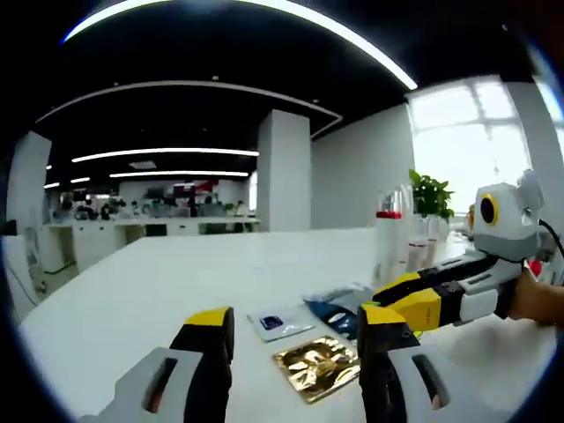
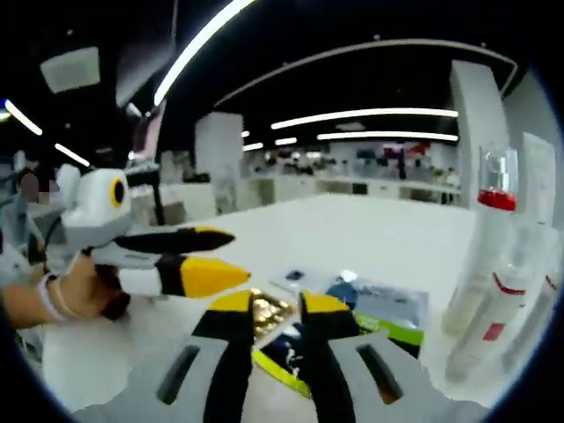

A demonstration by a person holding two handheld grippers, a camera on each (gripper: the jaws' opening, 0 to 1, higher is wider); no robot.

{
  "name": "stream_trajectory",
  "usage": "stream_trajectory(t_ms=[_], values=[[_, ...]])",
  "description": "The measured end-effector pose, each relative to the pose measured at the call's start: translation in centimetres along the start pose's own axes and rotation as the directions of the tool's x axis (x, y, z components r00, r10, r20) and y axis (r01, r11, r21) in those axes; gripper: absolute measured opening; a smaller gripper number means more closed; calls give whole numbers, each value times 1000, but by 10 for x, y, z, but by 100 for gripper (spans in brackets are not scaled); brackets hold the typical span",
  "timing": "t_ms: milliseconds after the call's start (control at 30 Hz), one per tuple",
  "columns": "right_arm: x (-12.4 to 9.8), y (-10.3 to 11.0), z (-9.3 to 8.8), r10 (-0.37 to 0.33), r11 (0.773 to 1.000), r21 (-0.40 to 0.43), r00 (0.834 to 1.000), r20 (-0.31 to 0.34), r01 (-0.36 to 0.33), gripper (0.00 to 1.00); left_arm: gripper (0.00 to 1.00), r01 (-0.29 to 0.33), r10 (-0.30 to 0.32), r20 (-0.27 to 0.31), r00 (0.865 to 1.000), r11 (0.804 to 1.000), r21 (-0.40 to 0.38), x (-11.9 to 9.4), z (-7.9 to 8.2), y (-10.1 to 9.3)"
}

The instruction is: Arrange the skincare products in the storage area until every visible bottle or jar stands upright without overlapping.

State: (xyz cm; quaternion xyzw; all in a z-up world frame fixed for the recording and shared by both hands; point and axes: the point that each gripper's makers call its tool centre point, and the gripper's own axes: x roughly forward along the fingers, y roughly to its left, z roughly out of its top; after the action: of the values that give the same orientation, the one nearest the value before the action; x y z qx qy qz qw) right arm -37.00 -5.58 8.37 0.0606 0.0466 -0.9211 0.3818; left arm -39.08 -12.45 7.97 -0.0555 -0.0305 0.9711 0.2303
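Observation:
On the white table (image 1: 159, 282) lie flat sachets: a gold one (image 1: 317, 366), a white one with a blue mark (image 1: 278, 323) and a blue one (image 1: 339, 315). My left gripper (image 1: 295, 319) hovers over them, jaws wide open and empty. My right gripper (image 1: 379, 300) reaches in from the right, just above the blue sachet. In the right gripper view its jaws (image 2: 280, 304) stand a little apart, with the gold sachet (image 2: 269, 313) on the table beneath the gap. Clear bottles with red bands (image 2: 492, 264) stand upright at the right; one of them (image 1: 388, 238) shows behind the sachets.
A green and black packet (image 2: 388, 328) and a yellow-edged dark packet (image 2: 278, 354) lie by the sachets. A potted plant (image 1: 432, 196) stands by the window. A hand (image 2: 62, 295) holds my left gripper (image 2: 233, 256). Office desks fill the background.

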Motion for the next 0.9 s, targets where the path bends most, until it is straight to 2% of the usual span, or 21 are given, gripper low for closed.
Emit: stream_trajectory(t_ms=[33, 67, 100, 167, 233, 300, 400, 467, 500, 533, 600, 667, 700, 733, 767, 833, 900], values=[[0, 0, 6, 8, 1000, -15, 999, 41, -7, 53, 61, -16, 16, 14, 1000, 1000, 15, -2, 3, 3], [-1, -1, 10, -1, 1000, -4, 997, 82, 1, 67, 61, -24, 23, 28, 999, 999, 34, -4, 5, 5], [-3, -4, 12, -19, 1000, 2, 995, 94, 19, 77, 62, -33, 32, 39, 999, 999, 28, -5, 7, 7], [-4, -9, 16, -39, 999, 25, 991, 125, 37, 92, 68, -41, 42, 75, 996, 999, -15, -7, 14, 11], [-6, -13, 23, -46, 997, 63, 984, 175, 35, 98, 78, -45, 51, 105, 993, 997, -65, -9, 20, 15], [-9, -14, 27, -47, 996, 86, 980, 191, 31, 100, 87, -47, 57, 109, 992, 995, -86, -11, 21, 18], [-14, -13, 31, -50, 995, 95, 980, 194, 32, 100, 91, -53, 63, 108, 992, 994, -97, -12, 21, 20], [-19, -13, 36, -41, 995, 98, 977, 210, 20, 100, 95, -66, 75, 110, 991, 994, -84, -13, 21, 21], [-24, -8, 37, -33, 995, 94, 979, 202, 14, 100, 100, -76, 84, 107, 991, 995, -69, -13, 21, 22], [-28, -6, 38, -31, 996, 92, 980, 198, 13, 100, 99, -99, 103, 97, 990, 994, -39, -14, 19, 25], [-32, -12, 48, -22, 995, 103, 971, 239, -3, 100, 100, -120, 119, 85, 989, 993, 1, -17, 16, 23], [-40, -10, 53, -9, 988, 153, 965, 264, -33, 100, 100, -121, 119, 85, 989, 993, 14, -18, 17, 20], [-45, 0, 53, 54, 981, 165, 961, 270, -102, 100, 100, -110, 108, 89, 990, 994, 16, -19, 19, 19], [-50, 4, 51, 73, 975, 185, 963, 259, -124, 100, 100, -102, 100, 101, 990, 995, 10, -20, 23, 18], [-54, 5, 49, 80, 973, 191, 965, 248, -130, 100, 100, -96, 95, 108, 990, 995, 1, -20, 25, 17], [-64, -1, 49, 90, 975, 179, 967, 237, -135, 100, 100, -56, 63, 95, 994, 996, -68, -23, 30, 11], [-73, 1, 52, 90, 978, 163, 966, 240, -132, 100, 100, -20, 26, 92, 995, 998, -65, -31, 43, 4]])
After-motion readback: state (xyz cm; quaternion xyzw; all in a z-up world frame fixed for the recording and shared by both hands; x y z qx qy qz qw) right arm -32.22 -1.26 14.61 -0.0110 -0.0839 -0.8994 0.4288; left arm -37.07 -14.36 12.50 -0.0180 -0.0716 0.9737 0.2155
